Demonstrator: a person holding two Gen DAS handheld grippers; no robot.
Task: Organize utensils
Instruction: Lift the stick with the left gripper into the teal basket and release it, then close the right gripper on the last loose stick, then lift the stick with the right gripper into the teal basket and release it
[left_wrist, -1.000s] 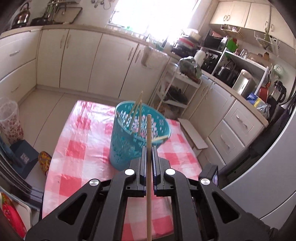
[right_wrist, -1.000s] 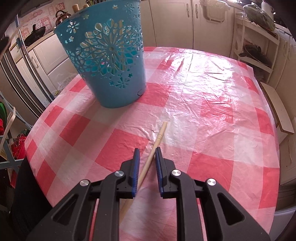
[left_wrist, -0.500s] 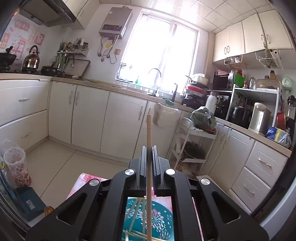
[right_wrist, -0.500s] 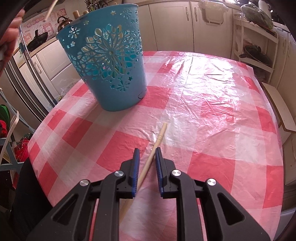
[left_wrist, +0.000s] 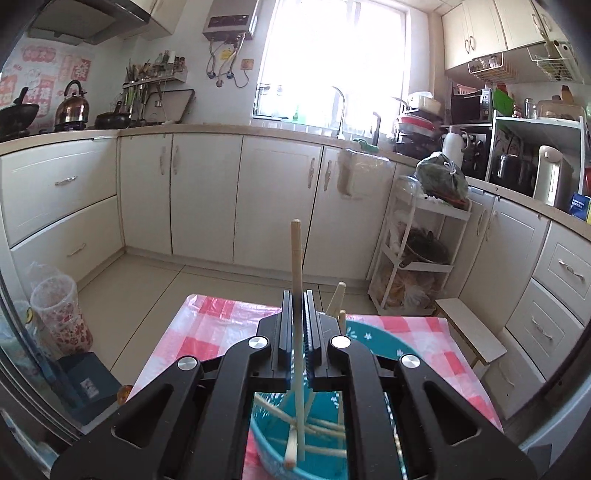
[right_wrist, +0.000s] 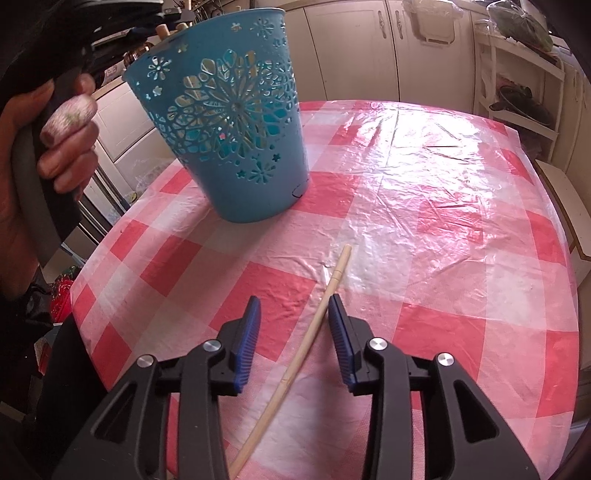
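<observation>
Left wrist view: your left hand-held gripper (left_wrist: 296, 325) pinches one chopstick (left_wrist: 295, 251) above the basket (left_wrist: 373, 339) holding several, while your right hand-held gripper (right_wrist: 293, 326), spread, straddles the last chopstick (right_wrist: 314, 325) lying on the worktop (right_wrist: 443, 221) at lower centre.

The left gripper (left_wrist: 296, 325) is held directly above the blue basket (right_wrist: 229, 122), its jaws closed to a narrow gap. In the right wrist view, the left hand (right_wrist: 44, 147) is seen wrapped around the grey handle, up beside the basket's rim. The right gripper (right_wrist: 294, 339) is held low over the tablecloth, on the near side of the basket and well apart from it, its blue-padded jaws spread wide.
</observation>
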